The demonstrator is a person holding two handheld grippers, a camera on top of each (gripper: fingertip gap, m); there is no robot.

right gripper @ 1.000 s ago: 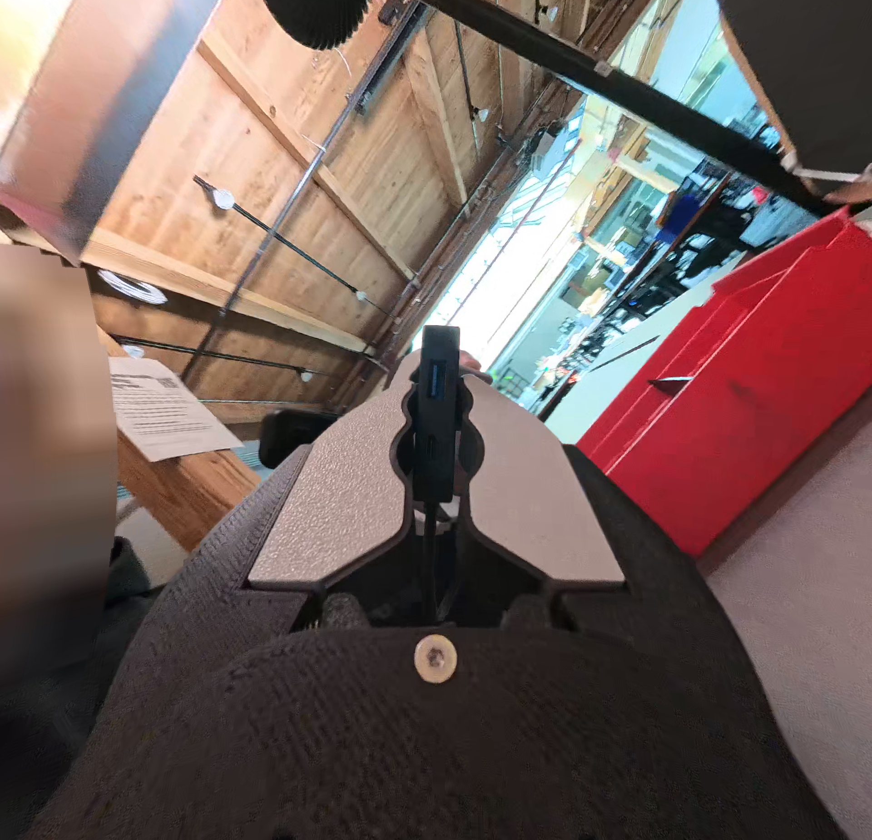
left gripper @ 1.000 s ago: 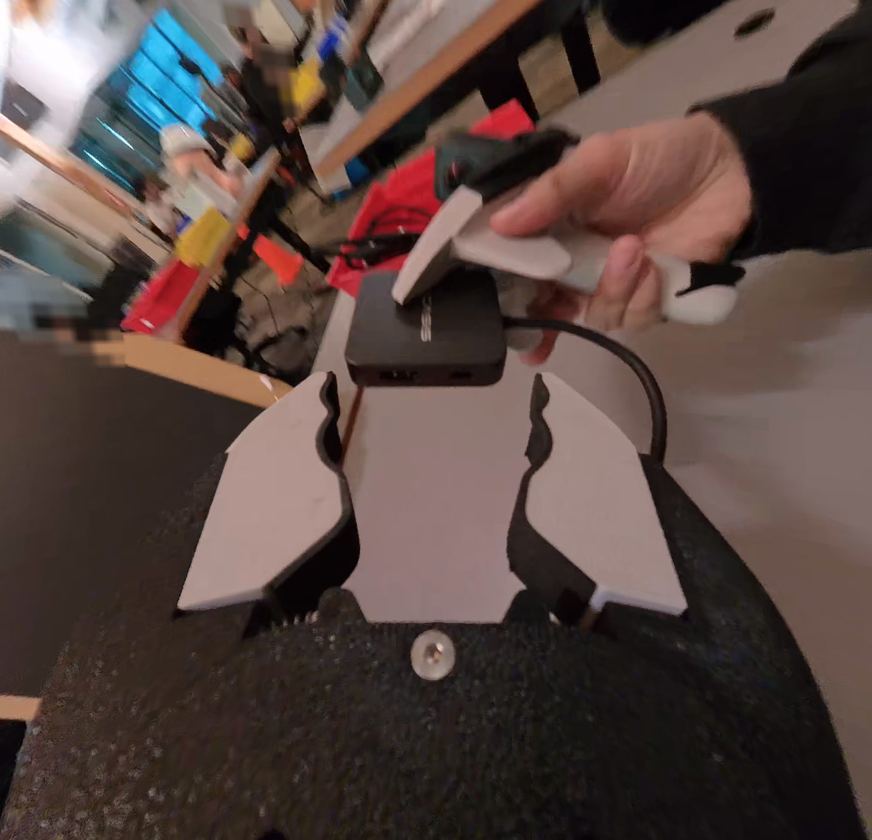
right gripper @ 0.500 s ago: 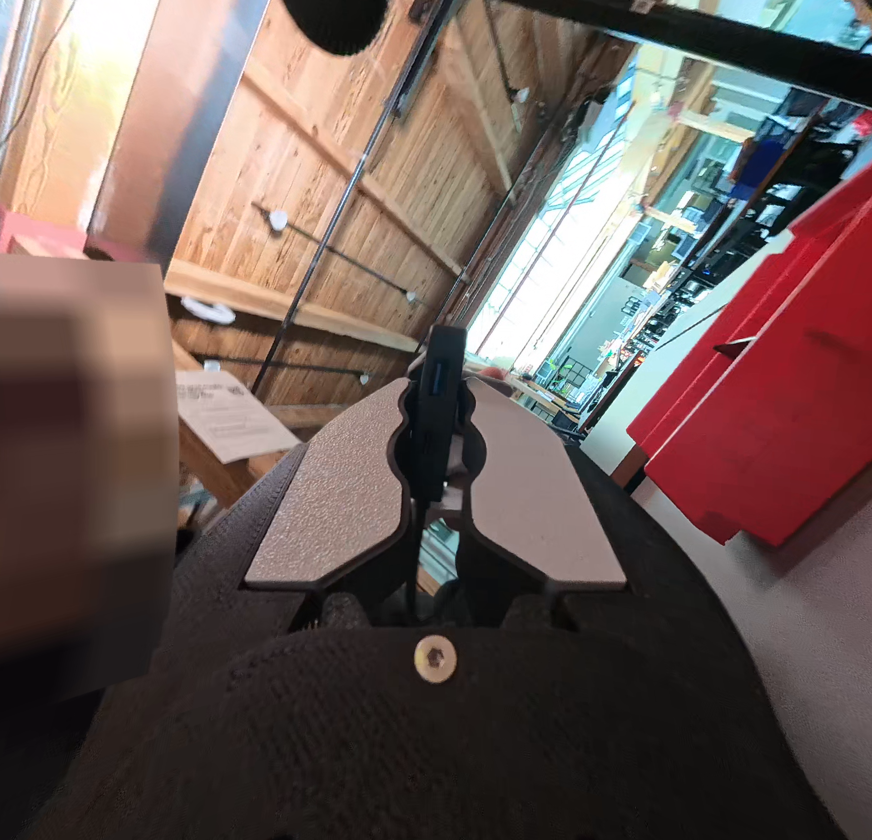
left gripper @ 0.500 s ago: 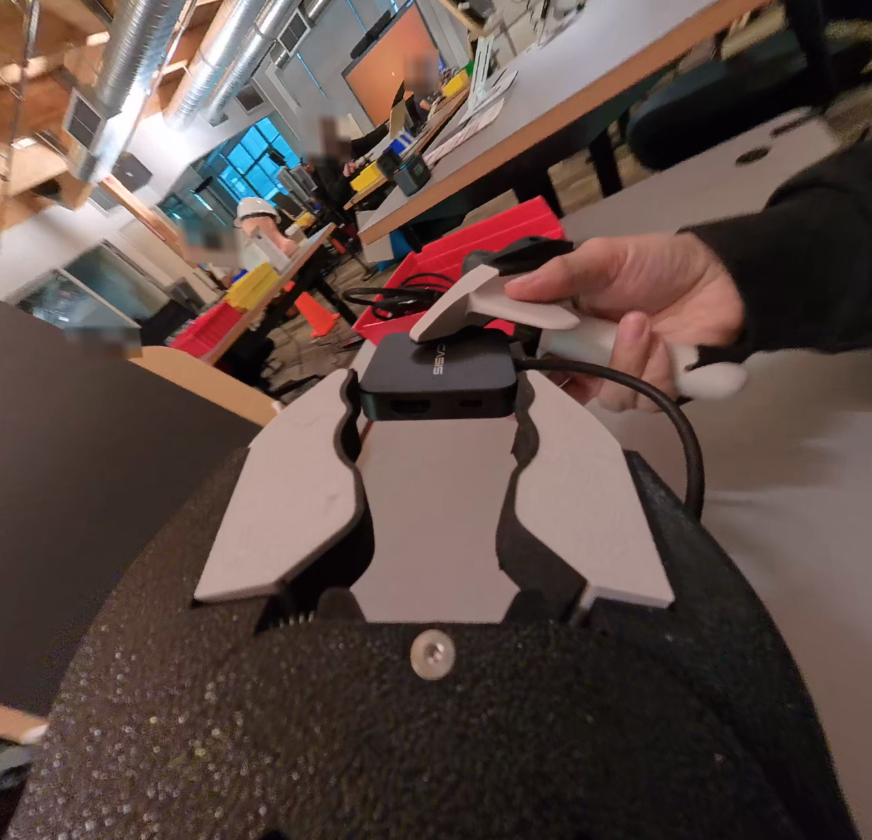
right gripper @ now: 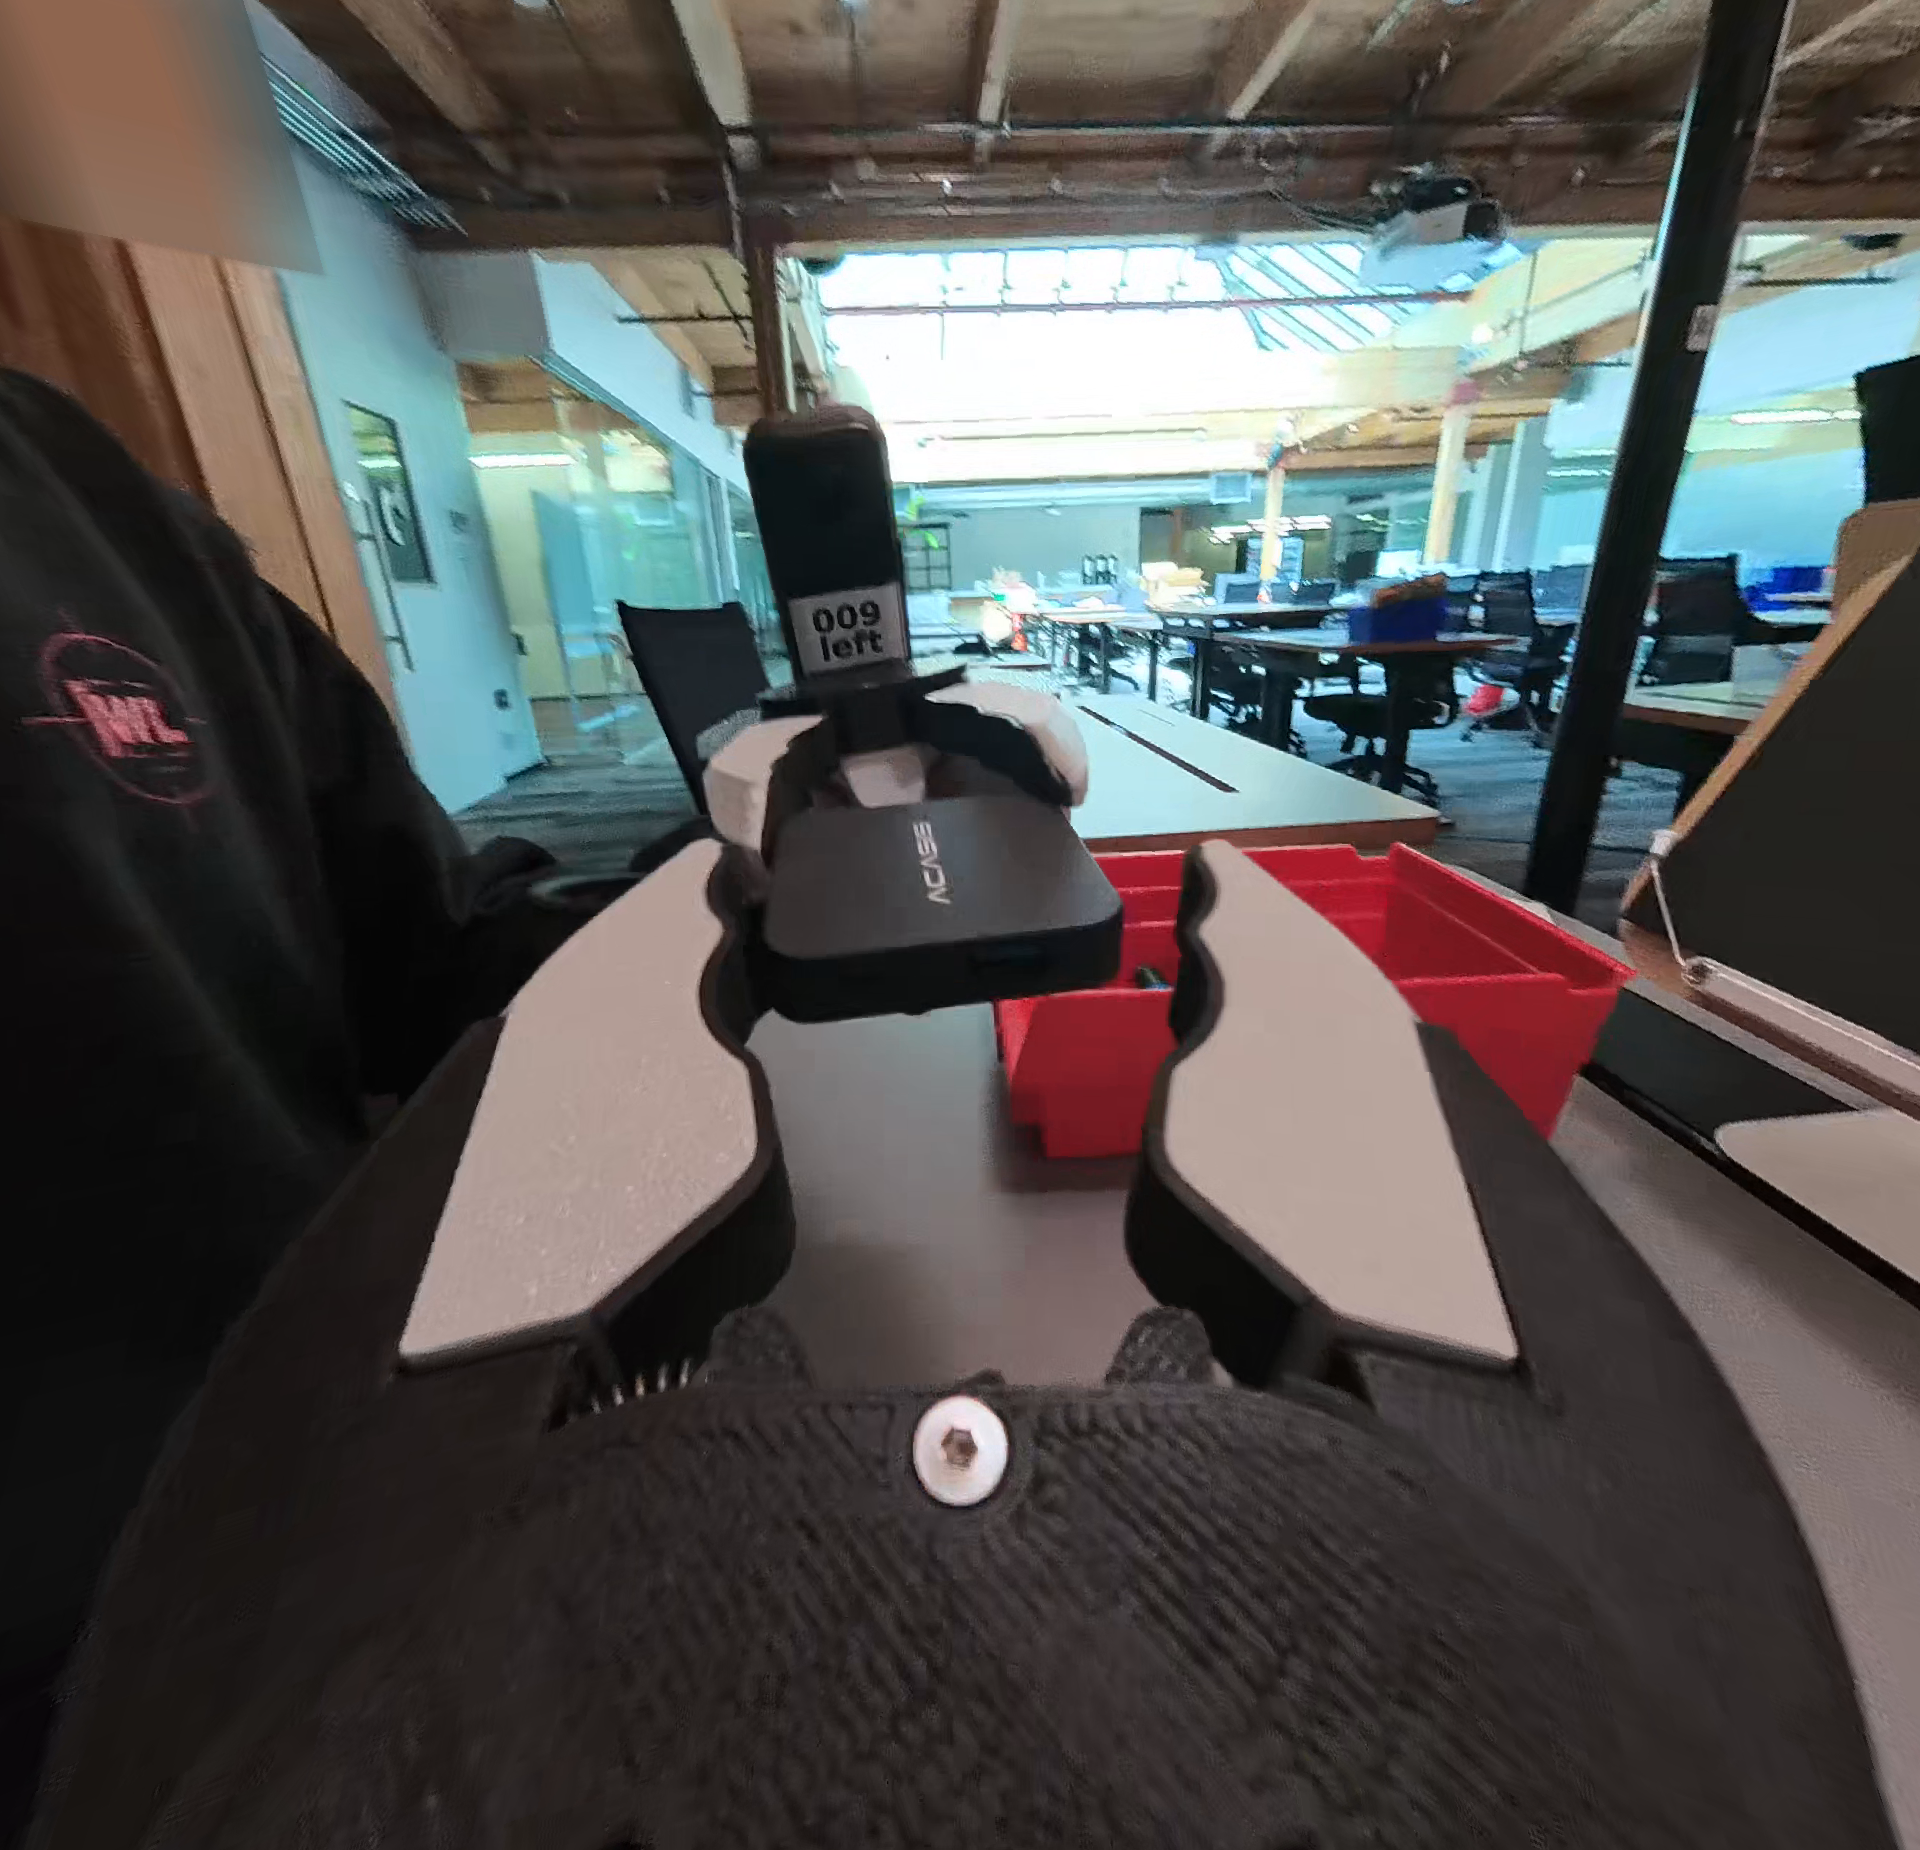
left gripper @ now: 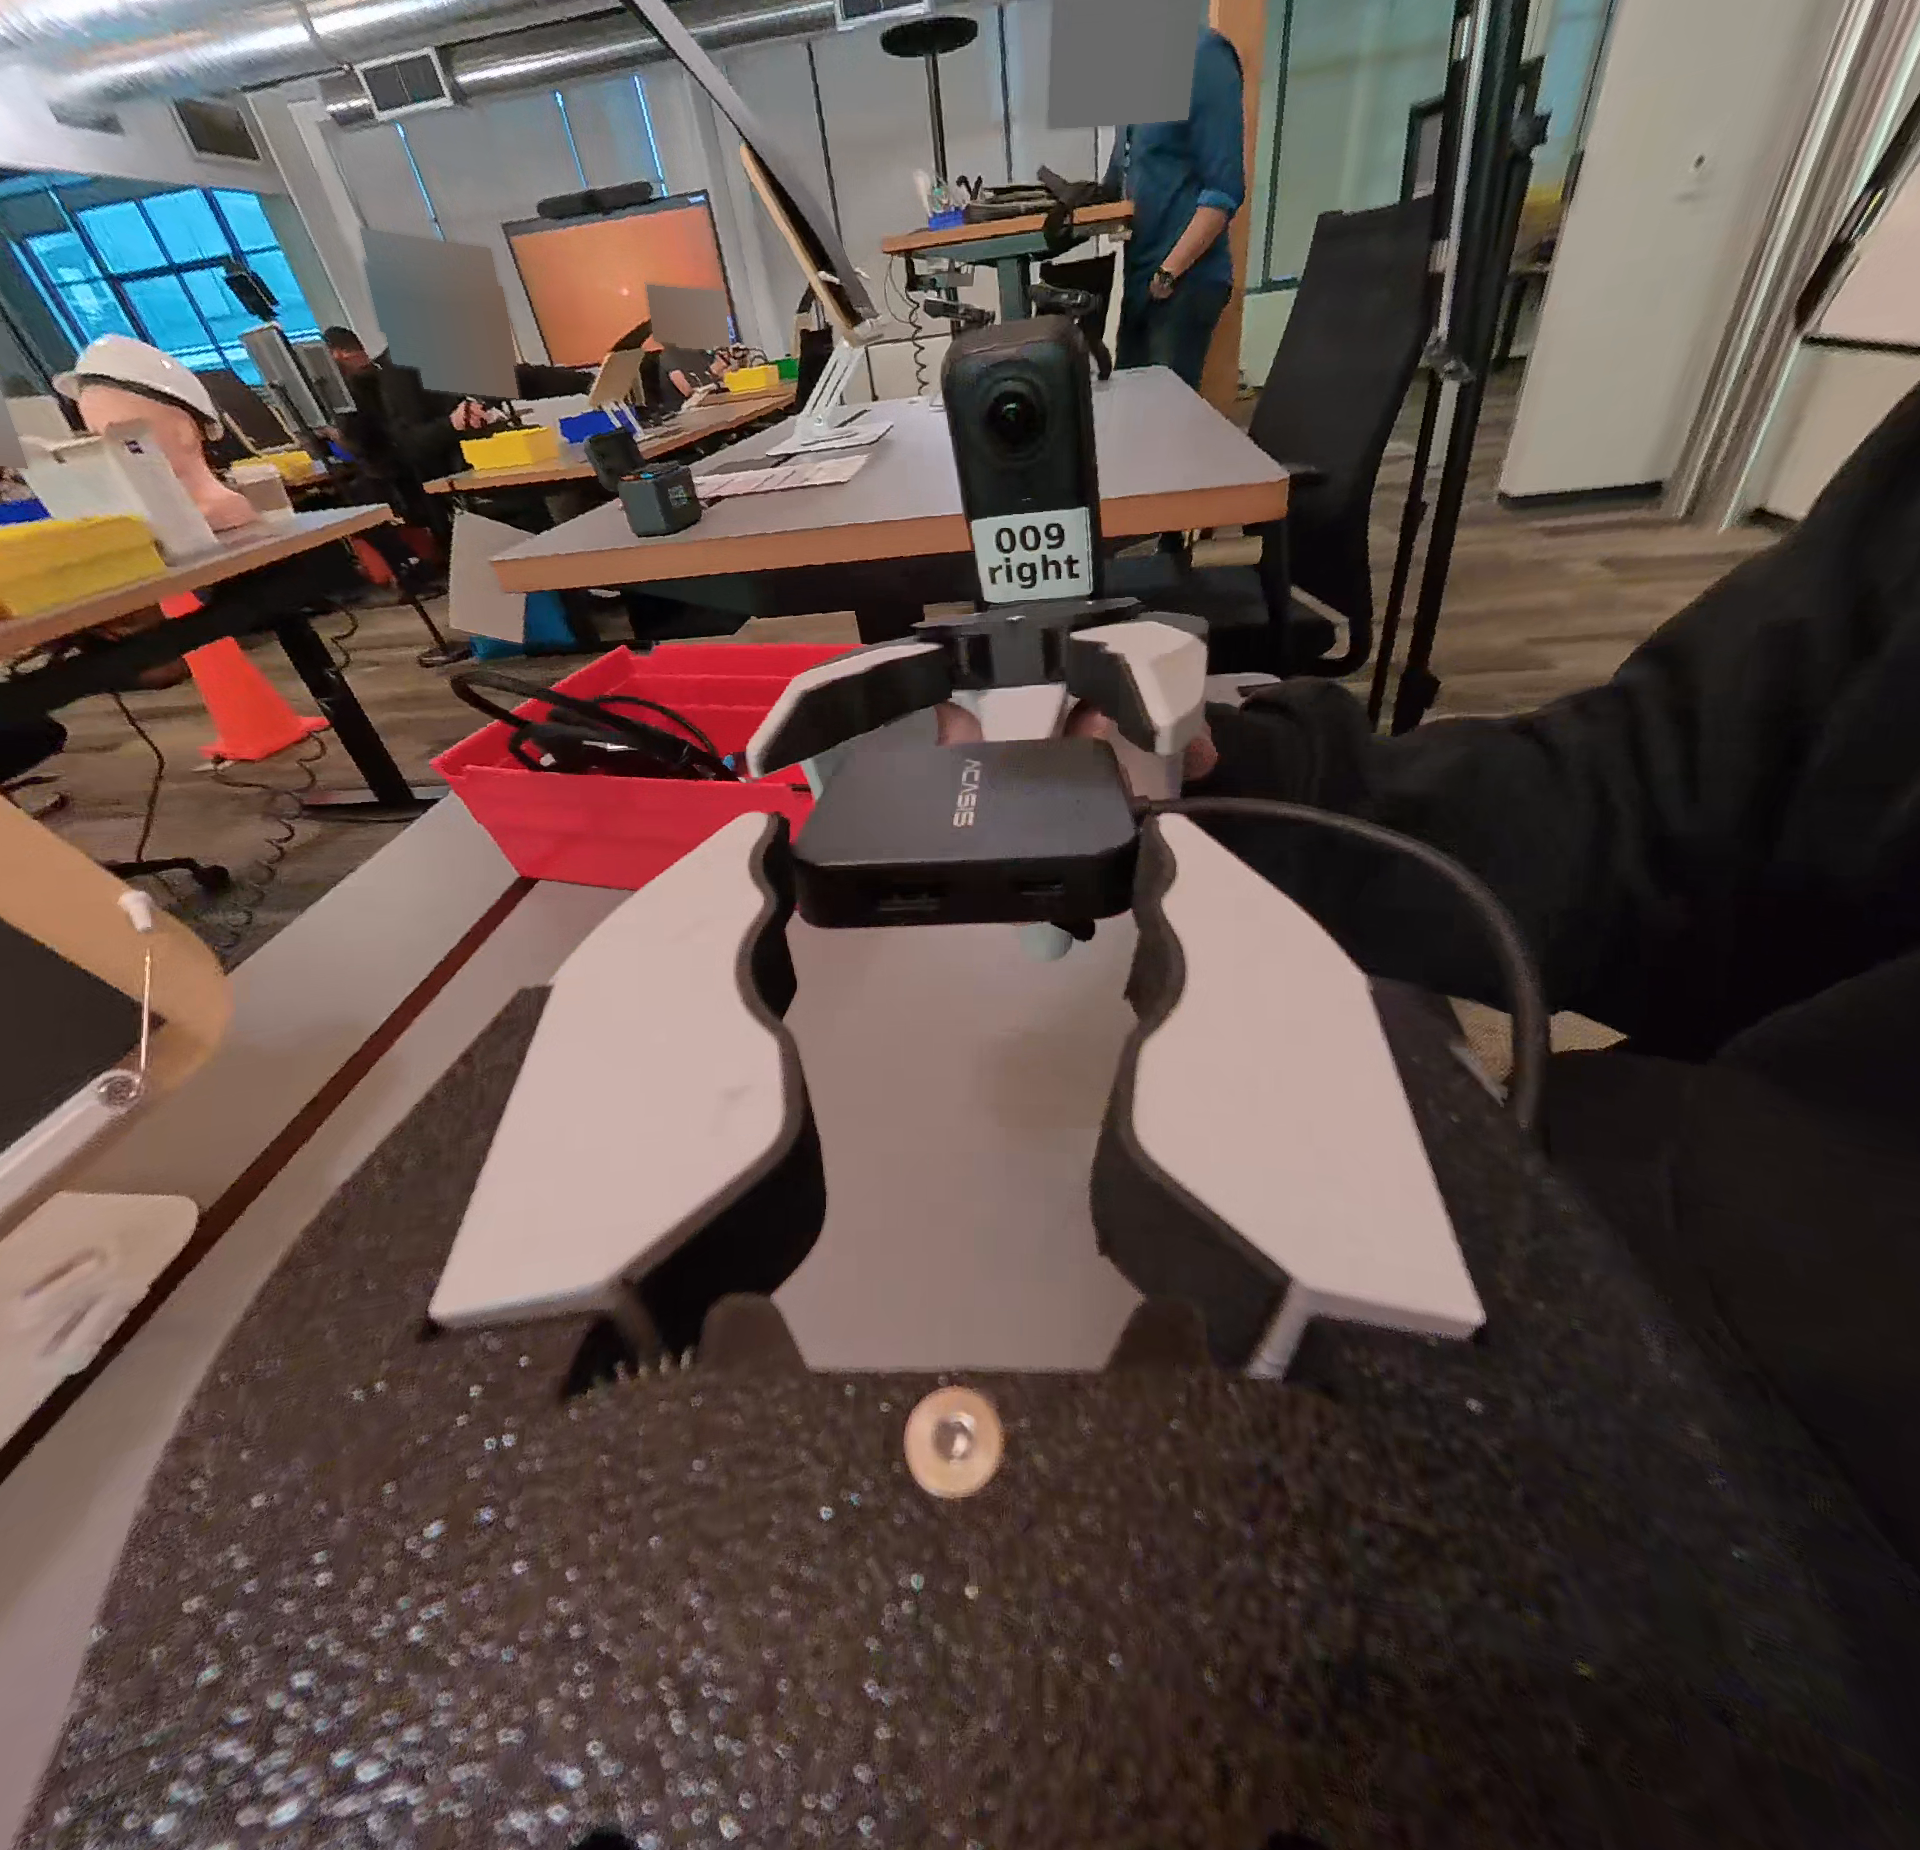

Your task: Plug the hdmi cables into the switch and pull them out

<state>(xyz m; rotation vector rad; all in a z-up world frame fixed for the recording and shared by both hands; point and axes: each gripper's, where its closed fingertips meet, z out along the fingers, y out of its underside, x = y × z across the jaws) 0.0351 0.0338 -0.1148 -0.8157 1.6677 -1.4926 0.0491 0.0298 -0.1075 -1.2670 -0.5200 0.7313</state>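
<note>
**Switch held crosswise in the left gripper, right gripper free for the cables**

The left gripper [left gripper: 961, 865] is closed onto the switch [left gripper: 966, 824], its two tips pressing the short ends of the flat black box. The switch hangs in the air above the desk [left gripper: 364, 979]. Its long axis runs across the gripper, from one fingertip to the other. One long edge, with two ports in it, faces back toward the left wrist camera. The switch's own black lead [left gripper: 1455, 886] leaves its right end and loops down past the right finger.

The right gripper [right gripper: 956, 927] faces it from the opposite side with its fingers spread wide. In the right wrist view the box lies between those tips. It sits close to the left finger, possibly touching it, and stands clear of the right finger. It looks to carry none of the weight. Another port shows on the edge that faces this gripper.

Further out, the red bin [right gripper: 1455, 979] sits on the desk just past the right gripper's right finger, and loose black cables [left gripper: 613, 735] are coiled inside it. No cable is plugged in yet.

By my reading, the free right gripper is the one to fetch a plug. It would swing to its right into the bin, then bring the plug back square to a port edge while the left holds the box steady.
</note>
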